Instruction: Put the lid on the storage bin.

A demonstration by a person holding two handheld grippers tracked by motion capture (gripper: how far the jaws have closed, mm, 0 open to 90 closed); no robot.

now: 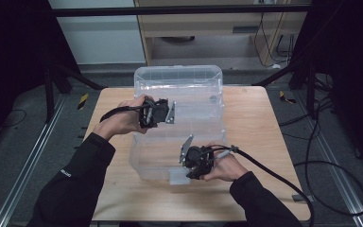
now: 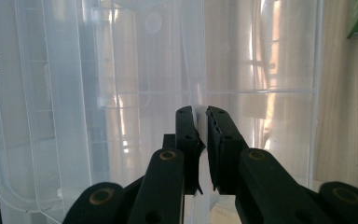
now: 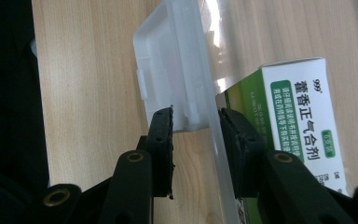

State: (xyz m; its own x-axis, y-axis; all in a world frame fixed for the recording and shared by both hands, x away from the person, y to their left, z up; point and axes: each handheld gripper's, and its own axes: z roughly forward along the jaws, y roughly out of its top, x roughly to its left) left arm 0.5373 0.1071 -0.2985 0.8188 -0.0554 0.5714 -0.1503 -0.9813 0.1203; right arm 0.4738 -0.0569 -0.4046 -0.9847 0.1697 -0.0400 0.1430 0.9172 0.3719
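Both grippers are clamping the clear bin [image 1: 203, 94] mid-frame: left gripper [image 1: 163, 113] pinching its side wall, right gripper [image 1: 194, 165] gripping the latch tab. Uneven lifting could be twisting it loose.

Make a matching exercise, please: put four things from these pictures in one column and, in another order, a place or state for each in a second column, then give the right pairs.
Things:
1. clear plastic box
2. left hand-held gripper
3. right hand-held gripper
4. green and white carton

Places or states:
A. jaws on either side of the box's latch flap at the near wall
B. lies behind the box's clear wall
C. stands on the wooden table
D. jaws pinched on a thin clear wall of the box

Pairs: 1-C, 2-D, 3-A, 4-B
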